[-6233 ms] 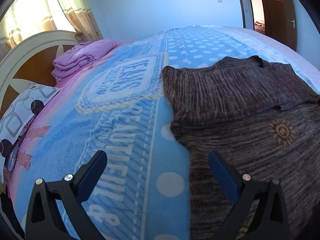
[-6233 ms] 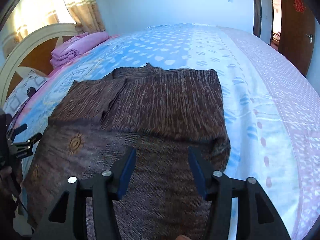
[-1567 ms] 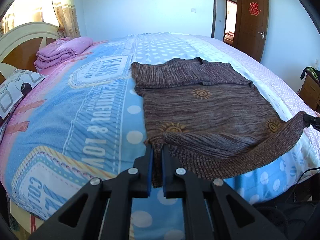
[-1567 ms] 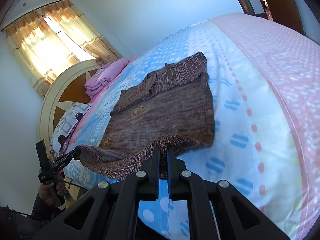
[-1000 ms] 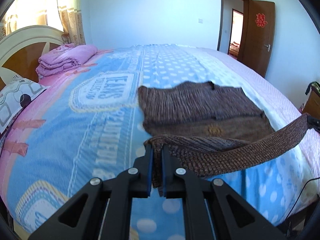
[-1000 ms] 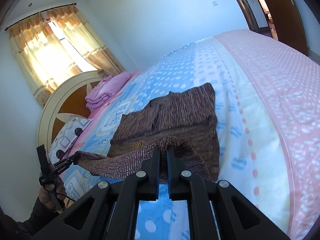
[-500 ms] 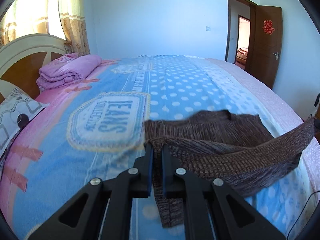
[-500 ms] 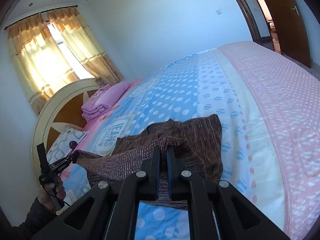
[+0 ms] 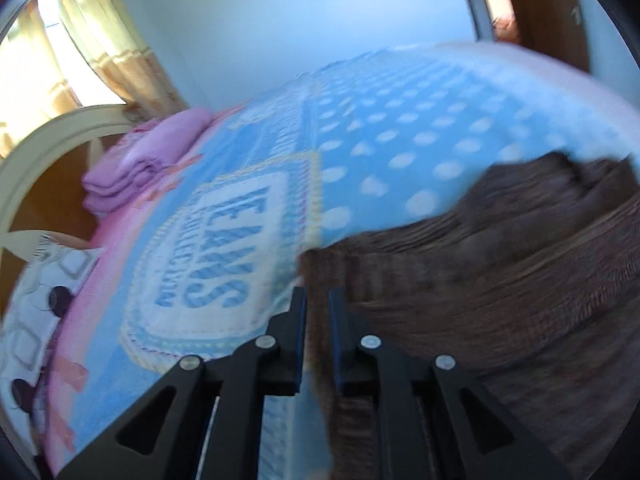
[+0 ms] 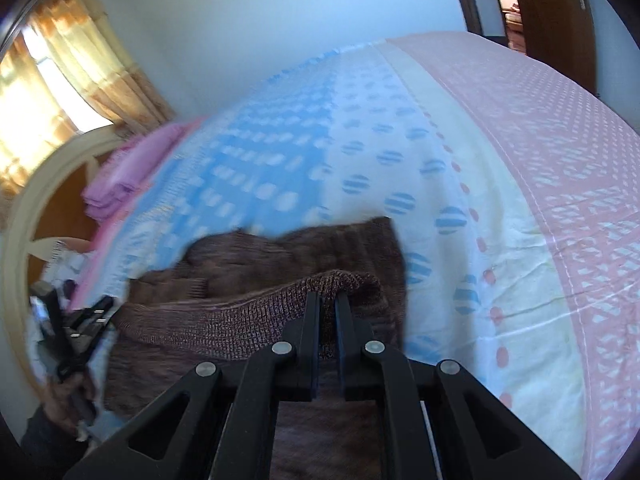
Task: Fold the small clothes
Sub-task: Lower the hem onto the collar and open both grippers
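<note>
A brown knit sweater (image 9: 500,300) lies on the blue patterned bedspread (image 9: 380,140). My left gripper (image 9: 317,300) is shut on the left corner of its hem. My right gripper (image 10: 328,300) is shut on the right corner of the hem (image 10: 280,312), which stretches leftward to the left gripper (image 10: 84,324) held in a hand. The hem is carried over the sweater's body toward the collar (image 10: 240,240). Both views are motion blurred.
A folded pink blanket (image 9: 148,160) sits by the cream and wood headboard (image 9: 48,148). A patterned pillow (image 9: 36,292) lies at the left. The bed's pink side (image 10: 560,160) runs on the right. A wooden door (image 10: 556,8) stands at the far right.
Both grippers have carried the hem forward and down toward the collar, folding the sweater over itself. The views now tilt lower and closer to the bed.
</note>
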`<state>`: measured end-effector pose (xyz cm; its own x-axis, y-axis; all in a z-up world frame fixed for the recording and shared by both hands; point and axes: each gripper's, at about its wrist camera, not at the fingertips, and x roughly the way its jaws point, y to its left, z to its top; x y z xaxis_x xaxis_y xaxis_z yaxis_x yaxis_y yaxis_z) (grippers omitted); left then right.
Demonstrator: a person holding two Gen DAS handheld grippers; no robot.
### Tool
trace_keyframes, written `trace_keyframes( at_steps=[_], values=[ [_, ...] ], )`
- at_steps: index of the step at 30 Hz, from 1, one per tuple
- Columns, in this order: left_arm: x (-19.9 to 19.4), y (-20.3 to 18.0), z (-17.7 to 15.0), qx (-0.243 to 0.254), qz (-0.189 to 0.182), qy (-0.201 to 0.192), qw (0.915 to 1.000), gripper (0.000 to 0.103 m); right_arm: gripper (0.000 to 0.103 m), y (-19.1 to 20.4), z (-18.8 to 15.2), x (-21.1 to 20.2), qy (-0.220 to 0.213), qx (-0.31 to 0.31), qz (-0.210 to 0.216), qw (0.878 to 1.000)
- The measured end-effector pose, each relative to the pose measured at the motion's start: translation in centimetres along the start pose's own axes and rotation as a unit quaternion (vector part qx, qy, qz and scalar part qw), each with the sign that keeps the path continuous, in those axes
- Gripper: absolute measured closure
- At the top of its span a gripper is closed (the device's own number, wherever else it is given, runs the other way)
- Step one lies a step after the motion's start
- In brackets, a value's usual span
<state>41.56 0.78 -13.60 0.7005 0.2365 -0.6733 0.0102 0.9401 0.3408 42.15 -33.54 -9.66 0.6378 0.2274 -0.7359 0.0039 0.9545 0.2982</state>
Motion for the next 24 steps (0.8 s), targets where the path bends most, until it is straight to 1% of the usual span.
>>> trace_keyframes(
  at_steps=[1, 2, 3, 4, 5, 6, 7, 8, 9, 11, 12, 13, 14, 15, 17, 19, 20, 21, 24],
  values=[
    [0.1, 0.5, -0.3, -0.010, -0.014, 0.010, 0.9998, 0.084, 0.079, 0.2, -0.1, 0.8, 0.003, -0.022, -0.038, 0.999],
    [-0.2, 1.0, -0.7, -0.017, -0.023, 0.012, 0.9995, 0.078, 0.059, 0.6, -0.3, 1.0, 0.003, -0.049, -0.068, 0.997],
    [-0.9, 1.2, -1.2, -0.016, -0.025, 0.009, 0.9995, 0.060, 0.049, 1.6, -0.8, 1.0, 0.003, -0.086, -0.088, 0.992],
    [-1.7, 1.2, -1.7, -0.009, -0.024, 0.002, 0.9997, 0.038, 0.036, 2.2, -1.3, 0.9, 0.002, -0.109, -0.090, 0.990],
    [-2.8, 1.1, -2.6, 0.003, -0.023, -0.009, 0.9997, 0.029, 0.033, 2.9, -2.0, 0.6, 0.001, -0.132, -0.085, 0.988],
    [-3.5, 0.8, -3.1, 0.016, -0.025, -0.018, 0.9994, 0.019, 0.033, 3.6, -2.7, 0.4, 0.001, -0.156, -0.084, 0.984],
    [-4.1, 0.2, -3.5, 0.035, -0.030, -0.027, 0.9986, 0.015, 0.032, 4.5, -3.4, 0.6, 0.008, -0.185, -0.094, 0.978],
    [-4.4, -0.9, -4.0, 0.068, -0.028, -0.033, 0.9967, 0.012, 0.032, 5.2, -3.9, 1.3, 0.018, -0.212, -0.111, 0.971],
    [-4.3, -1.8, -4.2, 0.093, -0.019, -0.034, 0.9949, 0.008, 0.032, 5.8, -4.2, 2.1, 0.028, -0.232, -0.126, 0.964],
    [-3.4, -3.7, -4.2, 0.140, 0.009, -0.035, 0.9895, 0.008, 0.032, 6.8, -4.3, 4.1, 0.036, -0.273, -0.164, 0.947],
    [-2.7, -4.3, -3.9, 0.154, 0.024, -0.034, 0.9872, 0.008, 0.033, 7.2, -3.9, 4.9, 0.035, -0.286, -0.177, 0.941],
    [-2.0, -4.6, -3.4, 0.161, 0.040, -0.038, 0.9854, 0.004, 0.033, 7.5, -3.2, 5.6, 0.033, -0.292, -0.184, 0.938],
    [-1.2, -4.3, -2.2, 0.150, 0.056, -0.048, 0.9859, 0.003, 0.033, 7.8, -2.1, 6.2, 0.029, -0.295, -0.189, 0.936],
    [-0.6, -3.8, -1.3, 0.137, 0.068, -0.045, 0.9872, 0.003, 0.033, 8.1, -1.0, 6.5, 0.022, -0.294, -0.195, 0.936],
    [0.9, -2.0, 0.8, 0.105, 0.103, -0.032, 0.9886, 0.003, 0.033, 8.3, 1.5, 6.3, -0.009, -0.274, -0.208, 0.939],
    [1.7, 0.3, 1.9, 0.067, 0.112, -0.015, 0.9913, 0.003, 0.032, 8.0, 3.5, 5.2, -0.034, -0.244, -0.202, 0.948],
    [1.9, 1.7, 2.1, 0.045, 0.113, -0.004, 0.9925, 0.003, 0.032, 7.8, 4.0, 4.7, -0.038, -0.234, -0.195, 0.952],
    [2.0, 2.5, 2.0, 0.035, 0.116, 0.002, 0.9926, 0.003, 0.032, 7.7, 4.1, 4.2, -0.040, -0.227, -0.189, 0.955],
    [1.1, 4.3, 0.4, 0.024, 0.112, 0.006, 0.9934, 0.004, 0.032, 6.7, 2.8, 2.7, -0.036, -0.224, -0.181, 0.957]
  ],
)
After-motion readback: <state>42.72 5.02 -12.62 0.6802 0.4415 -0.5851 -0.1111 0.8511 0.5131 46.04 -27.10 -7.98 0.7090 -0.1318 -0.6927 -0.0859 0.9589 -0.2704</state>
